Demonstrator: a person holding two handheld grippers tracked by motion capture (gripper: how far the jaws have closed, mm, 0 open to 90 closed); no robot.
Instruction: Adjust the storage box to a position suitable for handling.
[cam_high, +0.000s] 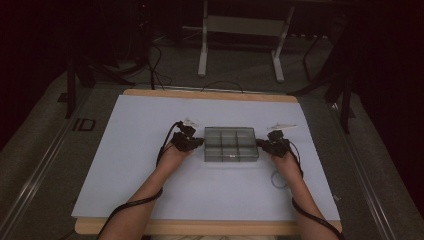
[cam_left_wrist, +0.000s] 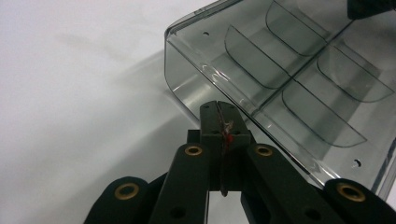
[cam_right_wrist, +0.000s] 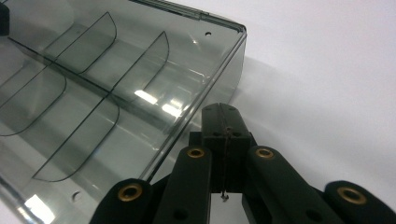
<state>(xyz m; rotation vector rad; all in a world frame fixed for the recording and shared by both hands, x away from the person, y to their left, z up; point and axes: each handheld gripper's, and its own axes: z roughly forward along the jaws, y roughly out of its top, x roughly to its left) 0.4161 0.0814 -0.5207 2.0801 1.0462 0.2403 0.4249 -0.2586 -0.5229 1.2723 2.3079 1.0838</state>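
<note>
A clear grey plastic organiser box (cam_high: 231, 144) with several empty compartments sits in the middle of the white sheet. My left gripper (cam_high: 194, 142) is at the box's left end and my right gripper (cam_high: 266, 145) at its right end, each held by a hand. In the left gripper view the black jaws (cam_left_wrist: 218, 106) are pressed together with no gap, their tips against the box (cam_left_wrist: 289, 88) side wall. The right gripper view is similar: the jaws (cam_right_wrist: 219, 108) are shut, with the tips beside the box (cam_right_wrist: 107, 93) end wall.
A white sheet (cam_high: 150, 175) covers a wooden table (cam_high: 210, 94). Small clear pieces lie beyond each hand, one on the left (cam_high: 191, 121) and one on the right (cam_high: 281, 127). A thin ring (cam_high: 278, 179) lies by the right forearm. Cables trail back from both grippers.
</note>
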